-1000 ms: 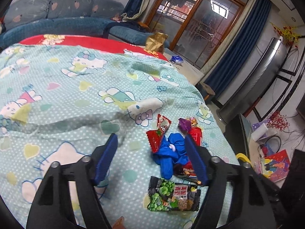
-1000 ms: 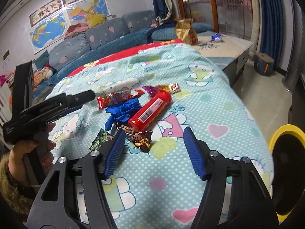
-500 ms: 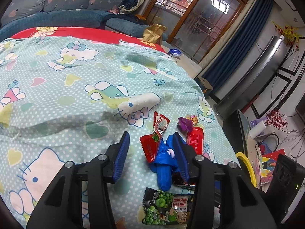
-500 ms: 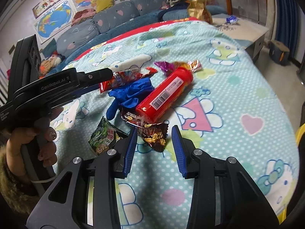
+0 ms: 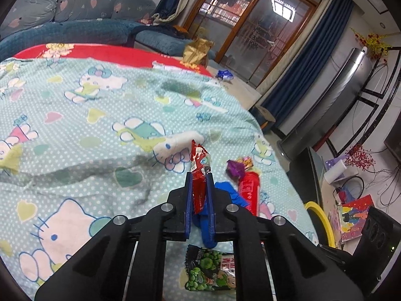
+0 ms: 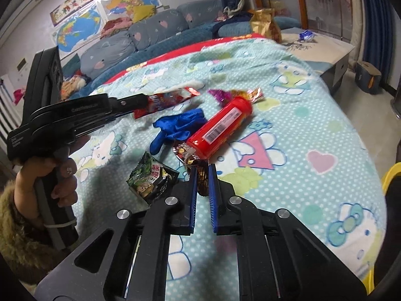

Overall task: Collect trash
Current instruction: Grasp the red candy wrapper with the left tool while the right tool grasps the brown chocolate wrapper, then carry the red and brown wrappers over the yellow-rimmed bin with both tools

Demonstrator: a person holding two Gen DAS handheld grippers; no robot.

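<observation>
My left gripper (image 5: 199, 175) is shut on a red snack wrapper (image 5: 199, 173) and holds it above the bed; it also shows in the right wrist view (image 6: 165, 101). My right gripper (image 6: 202, 169) is shut on a brown foil wrapper (image 6: 198, 170) at the near edge of the pile. On the bedspread lie a red tube (image 6: 220, 130), a blue glove (image 6: 179, 125), a green-and-black snack packet (image 6: 150, 178) and a purple and gold foil wrapper (image 6: 235, 94).
A yellow-rimmed bin (image 5: 319, 217) stands on the floor at the bed's right edge. A low table (image 6: 323, 47) with a gold bag (image 6: 265, 25) is beyond the bed. A sofa (image 5: 75, 20) lines the far wall.
Both grippers went from open to shut. The left closed on the red wrapper and lifted it. The right moved in and closed on the brown foil wrapper.
</observation>
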